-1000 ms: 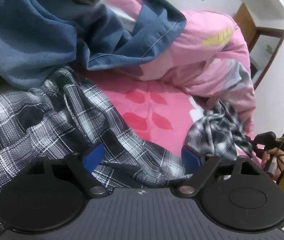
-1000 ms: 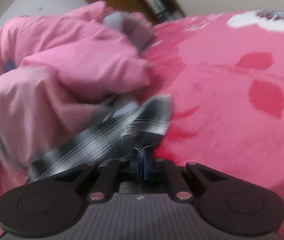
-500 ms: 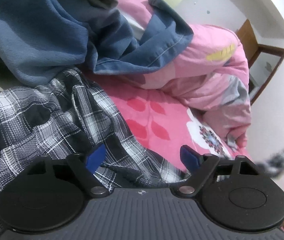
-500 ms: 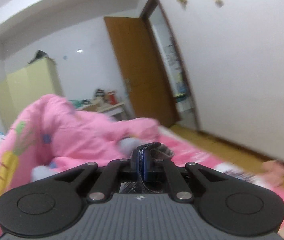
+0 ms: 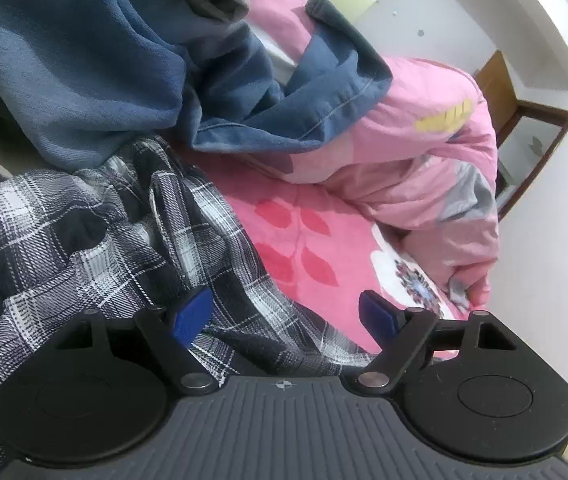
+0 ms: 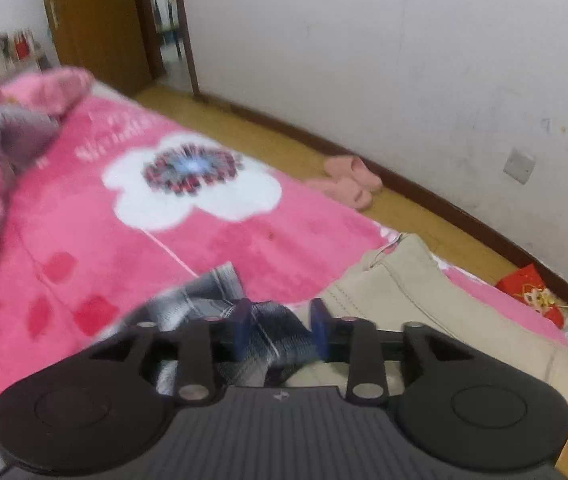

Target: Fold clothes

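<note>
The left gripper (image 5: pixel 284 314) hovers low over the plaid shirt (image 5: pixel 84 248), its jaws wide apart with a rumpled fold of the cloth lying between them, unpressed. The shirt sprawls across the pink bed (image 5: pixel 311 240), below a heaped blue blanket (image 5: pixel 84 60). On the right, the right gripper (image 6: pixel 280 328) has just been opening its jaws; a bunched end of the plaid cloth lies between them, seemingly let go beside beige trousers (image 6: pixel 423 292). The step looks like spreading the shirt out; next, both grippers need fresh holds on edges to flatten it
</note>
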Motion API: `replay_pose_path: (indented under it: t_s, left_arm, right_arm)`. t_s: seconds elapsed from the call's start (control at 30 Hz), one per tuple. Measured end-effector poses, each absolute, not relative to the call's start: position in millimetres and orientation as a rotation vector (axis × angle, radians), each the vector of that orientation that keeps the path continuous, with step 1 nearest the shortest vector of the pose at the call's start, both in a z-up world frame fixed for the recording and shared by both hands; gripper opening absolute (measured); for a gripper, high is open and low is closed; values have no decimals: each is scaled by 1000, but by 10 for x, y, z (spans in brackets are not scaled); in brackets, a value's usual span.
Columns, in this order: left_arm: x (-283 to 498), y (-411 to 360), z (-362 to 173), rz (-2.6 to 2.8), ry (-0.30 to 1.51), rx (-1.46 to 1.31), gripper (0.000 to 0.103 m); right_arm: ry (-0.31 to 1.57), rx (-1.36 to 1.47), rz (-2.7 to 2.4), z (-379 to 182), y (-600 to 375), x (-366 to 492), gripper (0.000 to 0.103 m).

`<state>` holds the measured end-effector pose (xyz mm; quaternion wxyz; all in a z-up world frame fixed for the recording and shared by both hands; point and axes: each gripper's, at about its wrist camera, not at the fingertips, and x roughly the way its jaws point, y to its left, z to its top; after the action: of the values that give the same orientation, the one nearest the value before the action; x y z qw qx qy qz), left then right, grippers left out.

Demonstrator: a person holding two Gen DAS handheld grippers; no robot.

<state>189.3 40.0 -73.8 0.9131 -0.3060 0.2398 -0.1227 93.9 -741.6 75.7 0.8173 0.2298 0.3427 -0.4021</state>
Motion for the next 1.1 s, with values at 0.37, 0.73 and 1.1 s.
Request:
replay_pose_path:
  t_s: [0.37,0.73,1.1]
  left_arm:
    - [1399,413,-233,-229,396,-481,82]
    - [1247,922,-756,-230,437,-687,81]
    - [1234,1019,-867,-260,396,-758,81]
  right_arm:
    - [571,-46,-56,1271,-4562,1459,40]
    - [738,-185,669,360,-1512,2404,40]
    - [740,-429,619,147,-647,2596,3]
